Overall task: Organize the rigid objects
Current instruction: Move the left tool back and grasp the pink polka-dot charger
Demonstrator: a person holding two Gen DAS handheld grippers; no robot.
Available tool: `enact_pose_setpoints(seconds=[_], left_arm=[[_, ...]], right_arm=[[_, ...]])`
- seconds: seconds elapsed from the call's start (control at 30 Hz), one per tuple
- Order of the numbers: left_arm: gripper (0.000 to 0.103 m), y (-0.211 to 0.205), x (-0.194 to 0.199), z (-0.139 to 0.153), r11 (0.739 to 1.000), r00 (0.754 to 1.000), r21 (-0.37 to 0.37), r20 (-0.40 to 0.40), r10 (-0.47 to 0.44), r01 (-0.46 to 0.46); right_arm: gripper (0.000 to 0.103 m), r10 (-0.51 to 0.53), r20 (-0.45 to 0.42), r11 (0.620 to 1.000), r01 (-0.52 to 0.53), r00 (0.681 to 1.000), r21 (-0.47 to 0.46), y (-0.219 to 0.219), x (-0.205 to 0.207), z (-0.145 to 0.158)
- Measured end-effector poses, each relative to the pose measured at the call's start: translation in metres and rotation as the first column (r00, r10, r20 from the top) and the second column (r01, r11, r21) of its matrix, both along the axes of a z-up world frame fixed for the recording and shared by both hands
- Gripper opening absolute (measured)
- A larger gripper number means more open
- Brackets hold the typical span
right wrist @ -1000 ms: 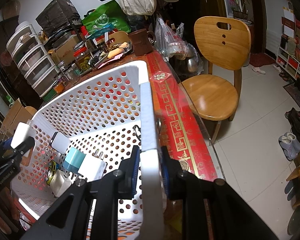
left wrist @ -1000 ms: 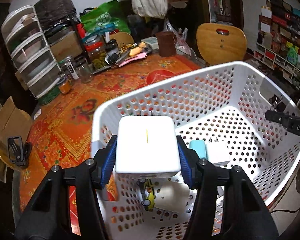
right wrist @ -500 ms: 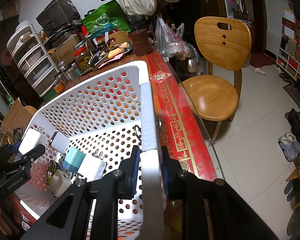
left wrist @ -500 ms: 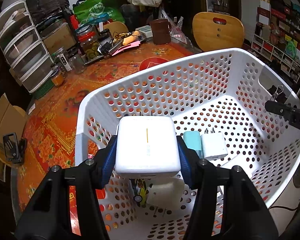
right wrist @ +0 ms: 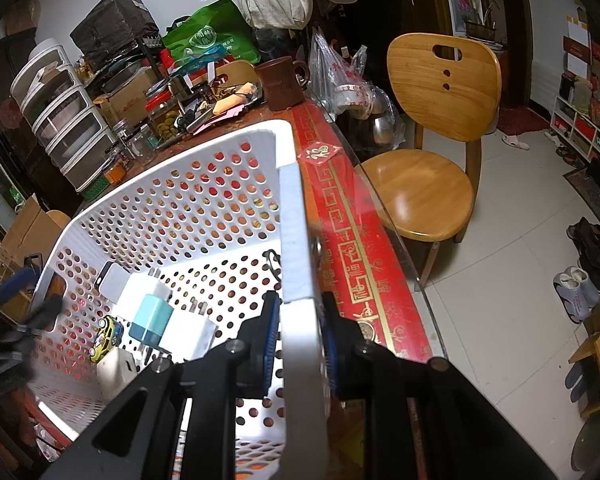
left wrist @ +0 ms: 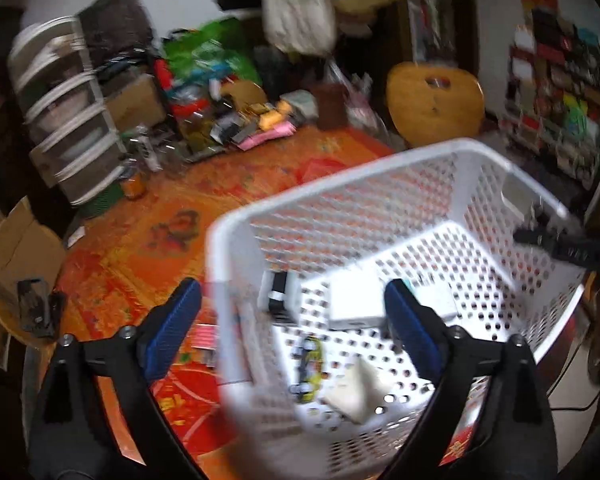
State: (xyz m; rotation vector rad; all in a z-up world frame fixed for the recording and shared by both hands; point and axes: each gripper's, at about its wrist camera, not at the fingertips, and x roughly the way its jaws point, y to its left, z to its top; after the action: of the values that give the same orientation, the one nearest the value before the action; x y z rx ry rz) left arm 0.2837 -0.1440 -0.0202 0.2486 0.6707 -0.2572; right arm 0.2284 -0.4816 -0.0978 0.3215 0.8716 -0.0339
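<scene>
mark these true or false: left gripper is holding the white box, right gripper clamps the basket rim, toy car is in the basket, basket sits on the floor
The left gripper holds the white box: false; its jaws have just been opening, nothing is between them, and the box lies in the basket.
The right gripper clamps the basket rim: true.
The yellow toy car is in the basket: true.
The basket sits on the floor: false; it rests on the table.

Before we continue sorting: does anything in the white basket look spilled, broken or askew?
Nothing looks spilled or broken. The things lie jumbled in one corner of the white basket: teal charger and white charger touch at odd angles, the yellow toy car slanted beside them.
</scene>
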Motion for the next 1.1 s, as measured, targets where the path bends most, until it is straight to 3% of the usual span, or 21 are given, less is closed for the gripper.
enact_pose_setpoints(seconds=[0.07,0.17,0.33,0.47,0.6,0.73,0.83,1.0,1.1], left_arm=[[0.102,0.035,-0.002,0.015,0.998,0.997,-0.035,0.053,0.06,-0.058],[0.102,0.076,0.009,0.017,0.99,0.988,-0.005,0.056,0.143,-0.143],[0.102,0.133,0.054,-0.033,0.972,0.968,0.002,-0.095,0.234,-0.235],[0.102,0.146,0.085,-0.088,0.968,0.945,0.012,-0.211,0.248,-0.251],[0.102,0.134,0.093,-0.114,0.975,0.947,-0.016,-0.242,0.209,-0.22],[0.098,0.117,0.1,-0.133,0.98,0.947,0.011,-0.254,0.195,-0.199],[0.08,0.11,0.101,-0.14,0.982,0.95,0.014,-0.25,0.187,-0.19],[0.028,0.103,0.103,-0.146,0.986,0.958,0.006,-0.234,0.164,-0.168],[0.029,0.099,0.1,-0.147,0.986,0.964,0.026,-0.206,0.165,-0.163]], right_arm=[[0.02,0.0,-0.001,1.0,0.0,1.0,-0.005,0.0,0.0,0.001],[0.02,-0.001,-0.005,1.0,0.001,1.0,-0.009,0.0,0.001,0.0],[0.02,-0.004,-0.007,1.0,0.004,1.0,-0.009,0.0,0.002,0.001],[0.02,-0.003,-0.007,1.0,0.003,1.0,-0.008,-0.001,0.002,0.0],[0.02,-0.002,-0.009,1.0,0.002,1.0,-0.01,-0.001,0.003,0.0],[0.02,-0.002,-0.009,1.0,0.002,1.0,-0.011,0.0,0.003,0.0],[0.02,-0.003,-0.011,1.0,0.003,1.0,-0.016,0.0,0.003,0.0],[0.02,-0.002,-0.014,1.0,0.002,1.0,-0.024,0.001,0.003,0.0],[0.02,-0.005,-0.014,1.0,0.005,1.0,-0.025,0.001,0.003,0.0]])
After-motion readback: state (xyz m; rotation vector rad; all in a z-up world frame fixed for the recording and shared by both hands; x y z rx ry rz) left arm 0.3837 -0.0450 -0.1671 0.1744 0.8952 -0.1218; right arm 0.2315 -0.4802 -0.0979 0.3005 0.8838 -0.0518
